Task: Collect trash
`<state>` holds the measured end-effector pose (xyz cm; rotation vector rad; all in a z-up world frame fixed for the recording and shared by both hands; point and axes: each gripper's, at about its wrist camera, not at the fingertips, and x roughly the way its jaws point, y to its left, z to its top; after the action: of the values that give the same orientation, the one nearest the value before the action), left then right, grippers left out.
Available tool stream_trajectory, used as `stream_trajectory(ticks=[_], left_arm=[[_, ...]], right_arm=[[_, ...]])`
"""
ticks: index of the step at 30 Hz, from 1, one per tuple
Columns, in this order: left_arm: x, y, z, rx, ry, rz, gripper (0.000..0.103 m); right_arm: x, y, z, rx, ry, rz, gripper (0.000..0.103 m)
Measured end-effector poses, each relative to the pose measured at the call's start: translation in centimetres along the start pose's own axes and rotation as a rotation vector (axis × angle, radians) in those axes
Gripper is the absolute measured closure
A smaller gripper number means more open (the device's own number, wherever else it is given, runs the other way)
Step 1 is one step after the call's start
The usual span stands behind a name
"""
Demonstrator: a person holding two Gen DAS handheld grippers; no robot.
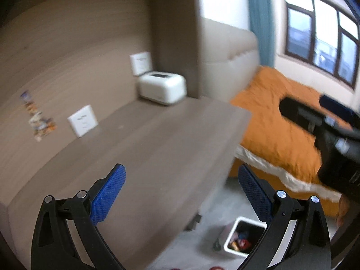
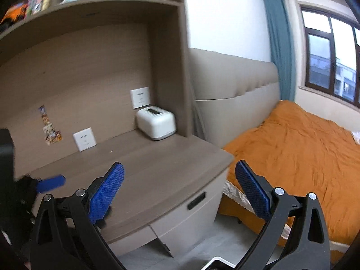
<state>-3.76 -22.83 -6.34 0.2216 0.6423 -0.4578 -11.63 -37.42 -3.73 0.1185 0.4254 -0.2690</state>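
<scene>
A white trash bin (image 1: 244, 236) stands on the grey floor below the desk's right end, with colourful wrappers (image 1: 240, 243) inside; its rim also shows at the bottom of the right wrist view (image 2: 217, 262). My left gripper (image 1: 182, 193) is open and empty above the desk's front edge. My right gripper (image 2: 180, 191) is open and empty, held over the desk corner. The right gripper's black body shows in the left wrist view (image 1: 333, 144) over the bed. A blue fingertip of the left gripper shows in the right wrist view (image 2: 50, 184). No loose trash shows on the desk.
A grey-brown desk (image 2: 157, 168) with a drawer (image 2: 191, 211) and a shelf above. A white box-shaped device (image 2: 156, 122) stands at the back right corner. Two wall sockets (image 2: 84, 139) and a sticker strip (image 2: 49, 128) are on the back panel. An orange-covered bed (image 2: 292, 157) lies to the right.
</scene>
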Motion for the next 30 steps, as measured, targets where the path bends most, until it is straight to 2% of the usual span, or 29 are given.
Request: stream_trajectory(ticks=[4, 8, 11, 18, 30], left_arm=[[-1.0, 3.7, 0.2, -0.02, -0.037, 0.048, 0.005], [-1.7, 7.1, -0.1, 0.01, -0.056, 0.076, 0.005], [-2.9, 9.8, -0.3, 0.019, -0.096, 0.125, 0.005], [-3.9, 15.2, -0.5, -0.029, -0.116, 0.099, 0.005], [-5.0, 18.5, -0.3, -0.061, -0.139, 0.099, 0.005]], right_arm=[[0.4, 3.7, 1.2, -0.048, -0.031, 0.0, 0.005], [0.0, 6.8, 2.4, -0.001, -0.049, 0.011, 0.005], [0.1, 8.8, 2.5, 0.01, -0.048, 0.022, 0.005], [0.4, 14.6, 2.3, -0.042, -0.047, -0.019, 0.005], [0.6, 17.4, 2.5, -0.042, -0.071, -0.054, 0.005]])
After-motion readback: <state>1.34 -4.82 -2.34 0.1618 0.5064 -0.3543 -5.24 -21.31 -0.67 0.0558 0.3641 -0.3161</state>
